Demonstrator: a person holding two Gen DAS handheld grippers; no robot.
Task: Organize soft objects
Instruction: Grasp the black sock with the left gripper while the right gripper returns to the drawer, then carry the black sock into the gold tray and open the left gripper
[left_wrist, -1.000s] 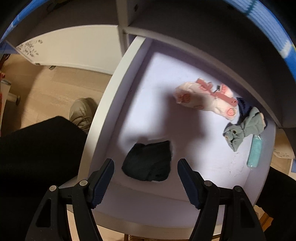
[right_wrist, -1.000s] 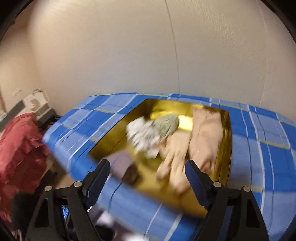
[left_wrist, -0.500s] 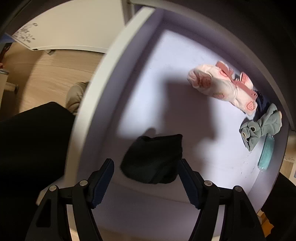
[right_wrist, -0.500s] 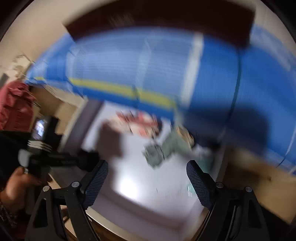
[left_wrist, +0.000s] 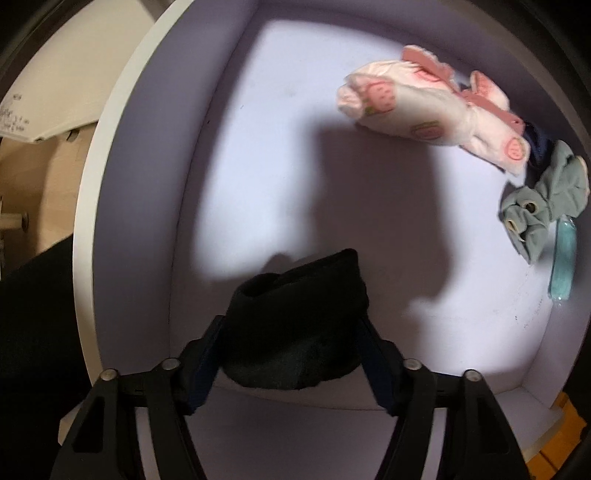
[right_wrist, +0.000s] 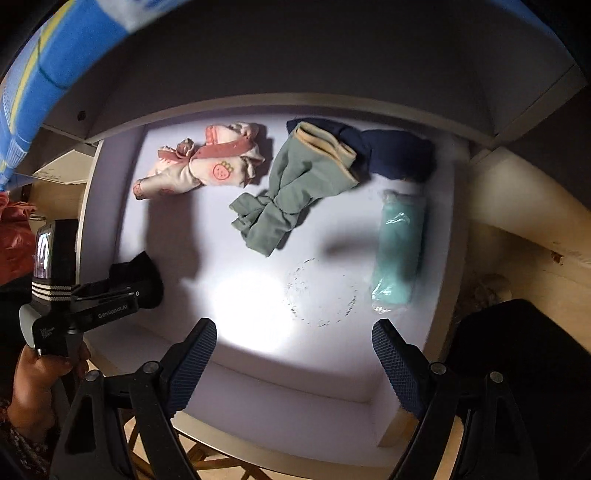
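Note:
A black folded sock bundle (left_wrist: 295, 317) lies at the near left of a white drawer (left_wrist: 122, 206). My left gripper (left_wrist: 290, 354) is open, its jaws on either side of the bundle; whether they touch it I cannot tell. In the right wrist view the left gripper (right_wrist: 122, 291) sits over the black bundle (right_wrist: 135, 267). My right gripper (right_wrist: 293, 354) is open and empty above the drawer's front edge. Further back lie a pink strawberry-print cloth (right_wrist: 199, 166), grey-green socks (right_wrist: 291, 188), a navy cloth (right_wrist: 395, 155) and a teal wrapped roll (right_wrist: 397, 251).
The drawer's front wall (right_wrist: 295, 384) lies just under my right gripper. A dark cabinet shelf (right_wrist: 295, 55) overhangs the back. A blue checked cloth (right_wrist: 40, 62) hangs at top left. Wooden floor (left_wrist: 33, 192) shows left of the drawer.
My left gripper moved forward and down until its jaws straddle the black bundle. My right gripper swung down from the blue-clothed box to look into the drawer.

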